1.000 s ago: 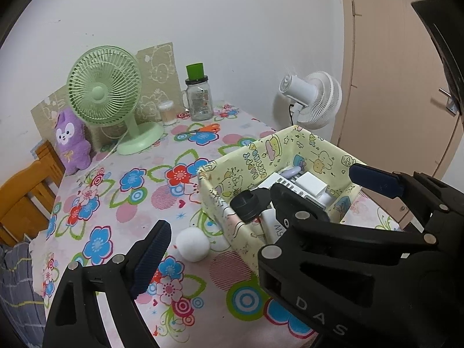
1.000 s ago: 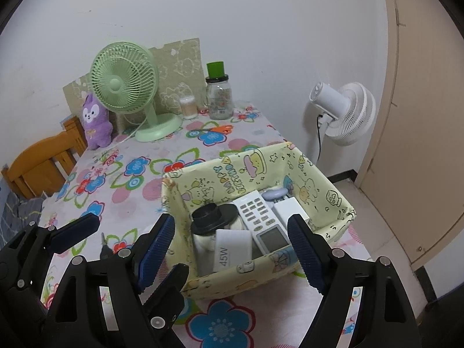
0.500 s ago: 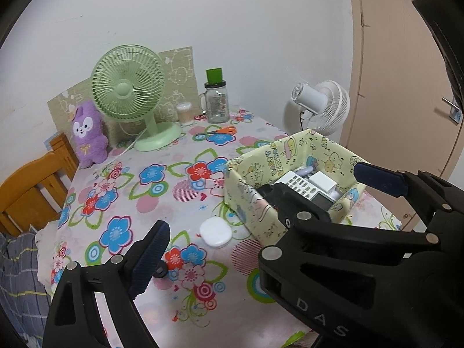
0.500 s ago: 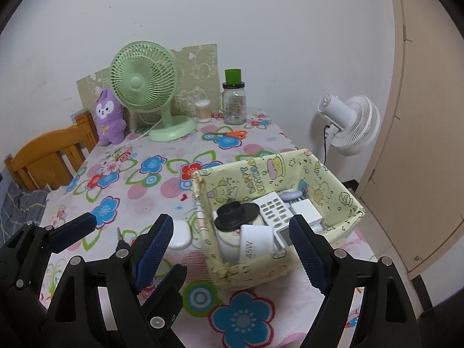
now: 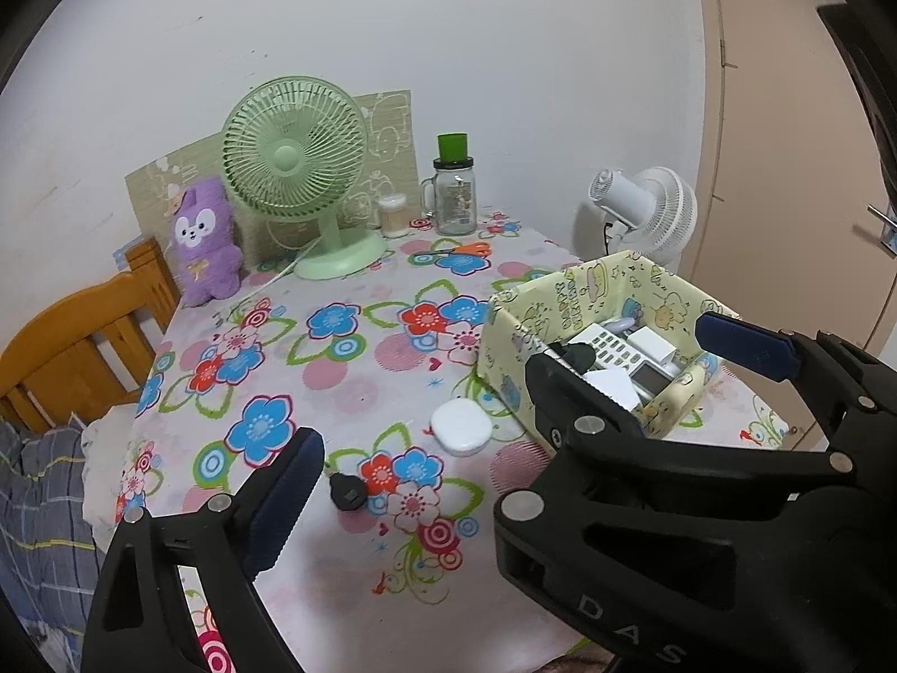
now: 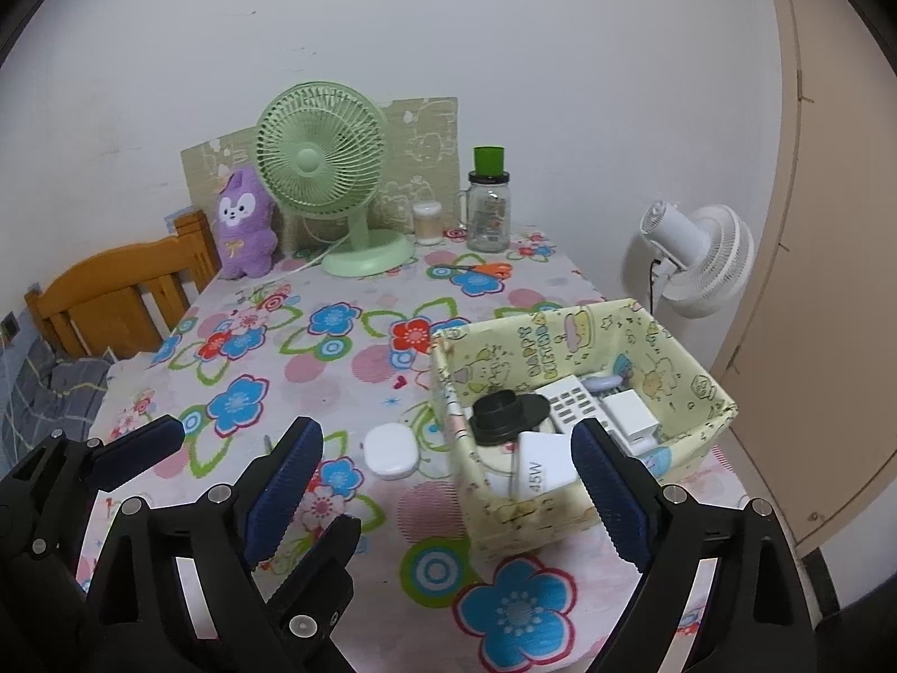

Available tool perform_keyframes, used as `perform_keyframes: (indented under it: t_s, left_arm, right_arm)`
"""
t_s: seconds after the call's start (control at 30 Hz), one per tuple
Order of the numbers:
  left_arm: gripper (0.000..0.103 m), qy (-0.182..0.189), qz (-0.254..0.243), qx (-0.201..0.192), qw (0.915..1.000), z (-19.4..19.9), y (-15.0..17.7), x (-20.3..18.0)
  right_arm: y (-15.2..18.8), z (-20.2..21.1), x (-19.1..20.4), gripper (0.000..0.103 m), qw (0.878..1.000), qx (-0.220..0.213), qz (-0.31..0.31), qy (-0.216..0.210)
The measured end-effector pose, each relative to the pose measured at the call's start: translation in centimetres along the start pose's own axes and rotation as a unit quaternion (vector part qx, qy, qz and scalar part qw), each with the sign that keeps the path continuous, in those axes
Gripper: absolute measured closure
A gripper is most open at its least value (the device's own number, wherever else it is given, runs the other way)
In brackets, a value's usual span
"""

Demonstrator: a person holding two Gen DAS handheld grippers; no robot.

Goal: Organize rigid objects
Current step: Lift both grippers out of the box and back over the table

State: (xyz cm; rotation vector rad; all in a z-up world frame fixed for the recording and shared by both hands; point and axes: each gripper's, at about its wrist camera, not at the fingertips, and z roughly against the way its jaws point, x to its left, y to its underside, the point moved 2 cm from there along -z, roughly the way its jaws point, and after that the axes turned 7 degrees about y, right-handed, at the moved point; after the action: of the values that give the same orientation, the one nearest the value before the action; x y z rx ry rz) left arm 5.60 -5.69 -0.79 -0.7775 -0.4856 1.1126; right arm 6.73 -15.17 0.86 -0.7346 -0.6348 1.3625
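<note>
On the far left a wooden chair [image 6: 112, 297] stands by the table [image 6: 359, 359], which has a cloth with big flowers on it. At the back, a purple plush toy [image 6: 244, 224] sits up against the wall. Next to it stands a green fan [image 6: 325, 168], then a small cup [image 6: 427, 222] and a glass jar [image 6: 489, 213] with a green top. Orange scissors [image 6: 482, 269] lie flat in front of the jar. Near the front, the left gripper [image 5: 504, 398] hangs over the table. Its jaws are opening and nothing is between them. A small black thing [image 5: 347, 493] lies on the cloth just beside its left finger. A white rounded case [image 6: 391, 451] lies on the cloth, close to the yellow box [image 6: 560, 527] but not in it. The right gripper [image 6: 448, 482] is above the table too. Its jaws are opening wide and they grip nothing. The yellow box sits on the right side of the table. In it are a black cap [image 6: 507, 409], a white charger [image 6: 541, 465], a remote [image 6: 572, 401] and a white block [image 6: 630, 412]. Past the table, on the far right, stands a white fan [image 6: 701, 258].
</note>
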Motion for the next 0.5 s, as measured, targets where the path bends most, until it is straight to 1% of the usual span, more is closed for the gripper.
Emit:
perform_keyframes:
  t_s: [0.17, 0.3, 0.5]
  left_arm:
    - [0.006, -0.005, 0.013, 0.001, 0.9999, 0.2, 0.8, 1.1]
    - [0.006, -0.008, 0.025, 0.001, 0.9997, 0.3, 1.5, 2.1]
    - [0.005, -0.023, 0.030, 0.002, 0.9993, 0.1, 2.9, 3.2]
  right_arm:
    - [0.5, 0.2, 1.1, 0.010, 1.000, -0.007, 0.009, -0.007]
    - [0.9, 0.3, 2.1, 0.010, 1.000, -0.008, 0.020, -0.021]
    - [1.8, 0.1, 3.4, 0.011, 0.999, -0.015, 0.036, -0.032]
